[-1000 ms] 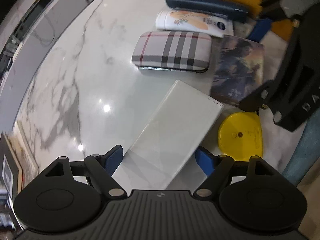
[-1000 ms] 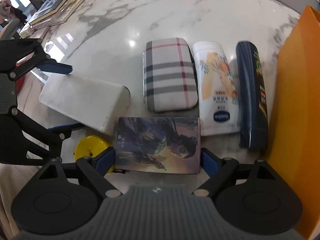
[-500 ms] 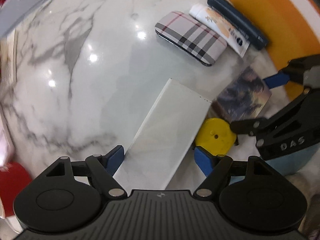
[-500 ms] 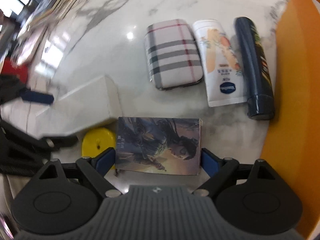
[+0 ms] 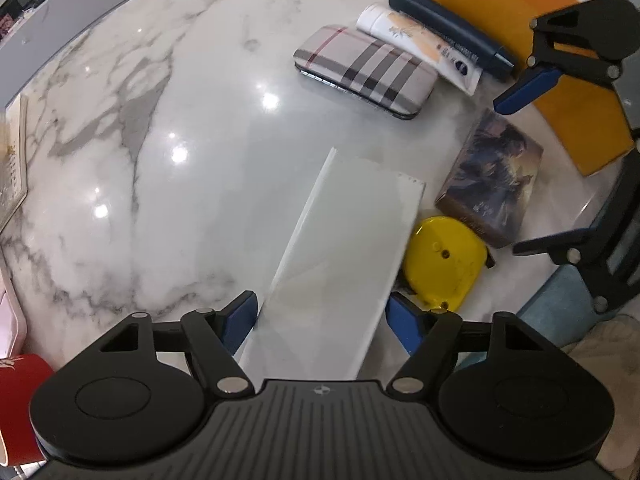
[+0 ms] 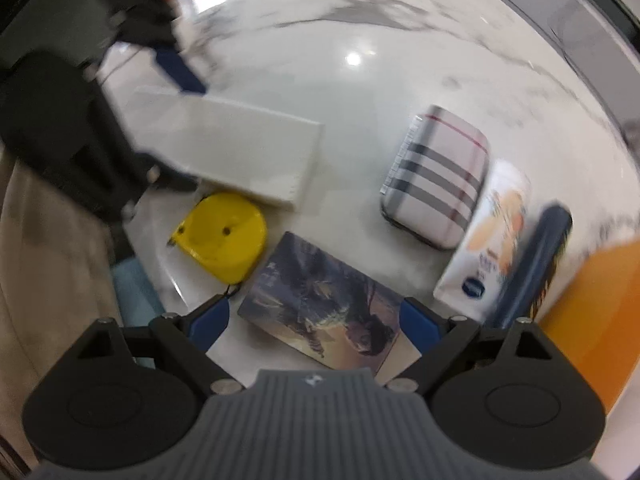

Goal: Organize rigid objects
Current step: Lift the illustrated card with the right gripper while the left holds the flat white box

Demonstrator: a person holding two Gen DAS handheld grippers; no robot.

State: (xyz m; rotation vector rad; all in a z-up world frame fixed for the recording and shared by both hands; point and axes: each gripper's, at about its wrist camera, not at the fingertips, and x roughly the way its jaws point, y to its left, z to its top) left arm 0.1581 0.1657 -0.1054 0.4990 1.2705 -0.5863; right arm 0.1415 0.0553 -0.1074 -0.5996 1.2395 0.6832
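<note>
A long white box (image 5: 340,248) lies on the marble table (image 5: 160,160) between the blue pads of my left gripper (image 5: 322,320). Its jaws are closing and both pads touch the box's long sides; the right wrist view also shows this box (image 6: 240,148). My right gripper (image 6: 314,320) hangs open over an illustrated box (image 6: 320,300) that lies askew between its fingers, with a gap at the left pad. A yellow tape measure (image 5: 444,264) sits between the white box and the illustrated box (image 5: 492,184).
A plaid case (image 5: 364,68), a white lotion tube (image 5: 420,48) and a dark blue bottle (image 5: 448,28) lie side by side in a row. An orange board (image 5: 520,0) borders the bottle. A red object (image 5: 16,400) sits at the near left edge.
My left gripper rolled and turned the white box with it, its pads drawing closer. My right gripper rolled above the illustrated box, which stayed put and now lies slanted between the fingers.
</note>
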